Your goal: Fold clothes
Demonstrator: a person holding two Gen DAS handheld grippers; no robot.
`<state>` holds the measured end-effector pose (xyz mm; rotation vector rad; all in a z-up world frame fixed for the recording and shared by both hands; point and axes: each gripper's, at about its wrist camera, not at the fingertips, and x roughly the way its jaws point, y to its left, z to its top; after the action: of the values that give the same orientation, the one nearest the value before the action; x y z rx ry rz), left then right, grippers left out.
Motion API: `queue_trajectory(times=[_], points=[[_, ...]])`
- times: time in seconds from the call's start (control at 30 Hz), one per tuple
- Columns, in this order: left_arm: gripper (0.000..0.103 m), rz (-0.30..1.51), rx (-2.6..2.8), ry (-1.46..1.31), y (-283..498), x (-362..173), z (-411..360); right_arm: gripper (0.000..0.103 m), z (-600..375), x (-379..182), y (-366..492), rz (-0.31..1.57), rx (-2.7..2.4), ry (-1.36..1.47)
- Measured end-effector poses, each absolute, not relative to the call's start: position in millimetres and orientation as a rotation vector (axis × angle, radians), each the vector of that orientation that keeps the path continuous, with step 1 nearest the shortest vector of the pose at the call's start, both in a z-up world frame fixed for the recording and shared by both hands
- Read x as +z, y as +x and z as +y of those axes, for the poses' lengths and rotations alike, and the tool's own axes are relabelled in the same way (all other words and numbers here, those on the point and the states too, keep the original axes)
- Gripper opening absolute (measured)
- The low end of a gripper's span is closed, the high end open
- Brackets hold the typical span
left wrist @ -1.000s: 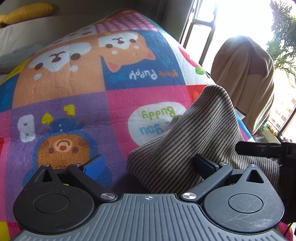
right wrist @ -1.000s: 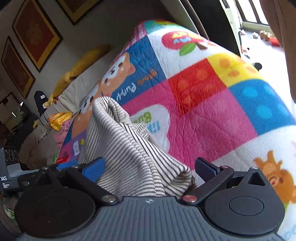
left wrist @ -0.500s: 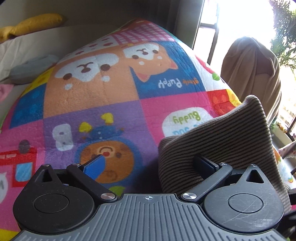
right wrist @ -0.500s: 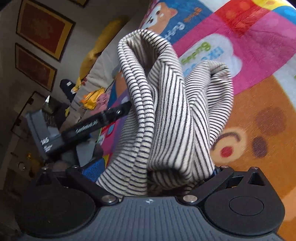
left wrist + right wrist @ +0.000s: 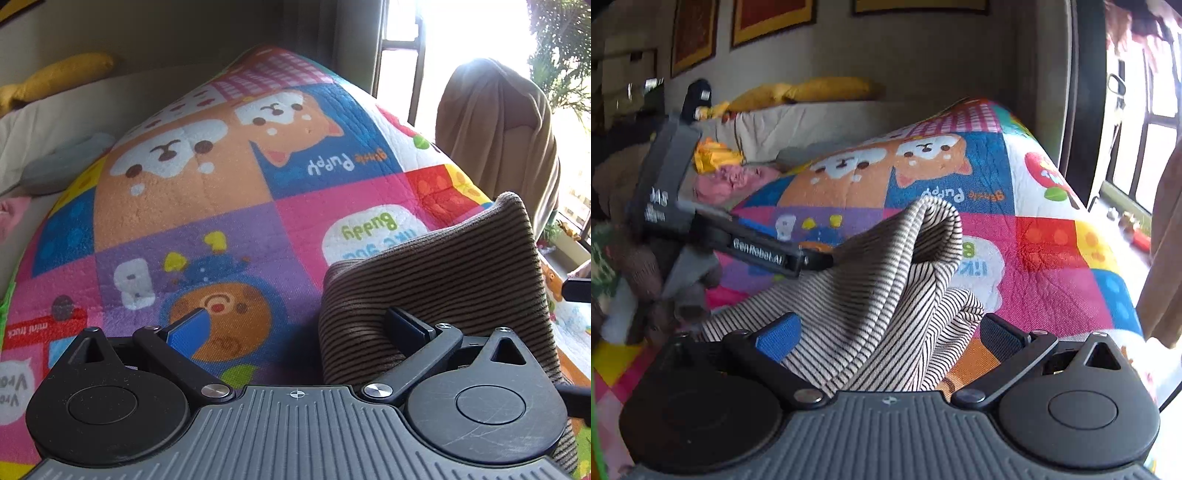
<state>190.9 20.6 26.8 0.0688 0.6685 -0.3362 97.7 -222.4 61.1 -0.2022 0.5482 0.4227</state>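
A cream garment with thin dark stripes [image 5: 436, 280] stands bunched up in a tall fold over a colourful cartoon play mat [image 5: 207, 206]. My left gripper [image 5: 299, 325] is open, its jaws wide apart. The cloth wraps around its right finger [image 5: 406, 326] only, and the blue left pad [image 5: 192, 326] is bare. In the right wrist view the same garment [image 5: 886, 280] rises to a rounded peak between the spread fingers of my open right gripper [image 5: 888, 332]. The left gripper [image 5: 816, 260] reaches in from the left, and its tip touches the cloth. The mat [image 5: 1052, 266] shows behind.
A beige sofa [image 5: 820, 118] with a yellow cushion [image 5: 812, 90] lies beyond the mat. Pink clothes [image 5: 720, 184] and a yellow piece [image 5: 714, 157] sit at its left. A chair draped in brown cloth [image 5: 495, 140] stands by the bright window at right.
The right wrist view has swung from looking down at the hanging garment to a level view across the mat. The left view has drawn back, and the fold now stands further right.
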Motion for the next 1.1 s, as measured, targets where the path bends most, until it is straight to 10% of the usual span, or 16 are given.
queue_trajectory(times=[1.1], points=[[0.103, 0.742, -0.452, -0.003, 120.5, 11.8, 45.8, 0.103, -217.7, 56.4, 171.6, 0.378, 0.153, -0.462]])
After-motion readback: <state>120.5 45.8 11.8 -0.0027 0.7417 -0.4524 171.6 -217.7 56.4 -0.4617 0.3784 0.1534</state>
